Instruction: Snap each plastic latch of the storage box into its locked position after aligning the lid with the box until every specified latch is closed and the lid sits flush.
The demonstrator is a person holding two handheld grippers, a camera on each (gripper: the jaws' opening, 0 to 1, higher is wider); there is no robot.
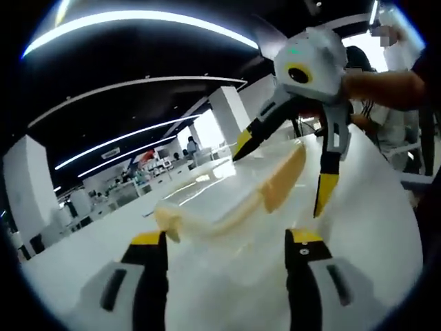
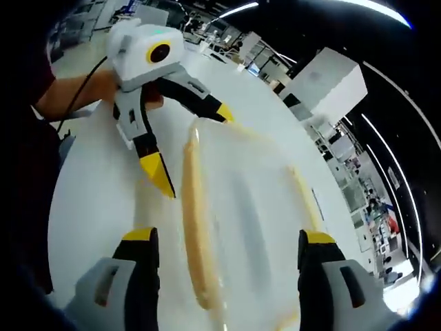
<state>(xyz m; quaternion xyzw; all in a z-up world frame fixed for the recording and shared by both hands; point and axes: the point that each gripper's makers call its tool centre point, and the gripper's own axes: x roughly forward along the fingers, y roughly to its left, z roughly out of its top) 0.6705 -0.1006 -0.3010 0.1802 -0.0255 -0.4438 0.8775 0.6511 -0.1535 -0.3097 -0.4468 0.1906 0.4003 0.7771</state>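
Yellow fingertips: both grippers carried yellow-tipped black fingers on grey bodies.
Left gripper [image 1: 227, 241]: its fingers stood wide apart with nothing between them, raised just above the near part of the storage box [image 1: 234, 207]; in the right gripper view it [image 2: 196, 148] came in from the upper left, fingers spread, one tip outside the box's long cream rim and the other over the far corner of the lid.
Right gripper [image 2: 227, 241]: its fingers were spread wide and held nothing, straddling the near end of the storage box [image 2: 248, 221]; in the left gripper view it [image 1: 282, 176] reached in from the upper right, fingers splayed either side of the box's far end.
Contact: whether any fingertip touched the plastic could not be told.
Storage box: translucent, with a clear lid [image 2: 255, 200] and cream-coloured edges, lying on the white surface [image 2: 96, 200] between the two grippers.
Latch: a cream piece [image 1: 286, 179] ran along the far edge of the box, just beside the right gripper's fingers; whether it was snapped down could not be told.
Hands: a person's hand [image 2: 89, 86] gripped the left gripper's body; an arm [image 1: 379, 86] held the right one.
Room: a large hall with white pillars [image 1: 231, 114], long ceiling light strips [image 1: 138, 21] and distant workbenches.
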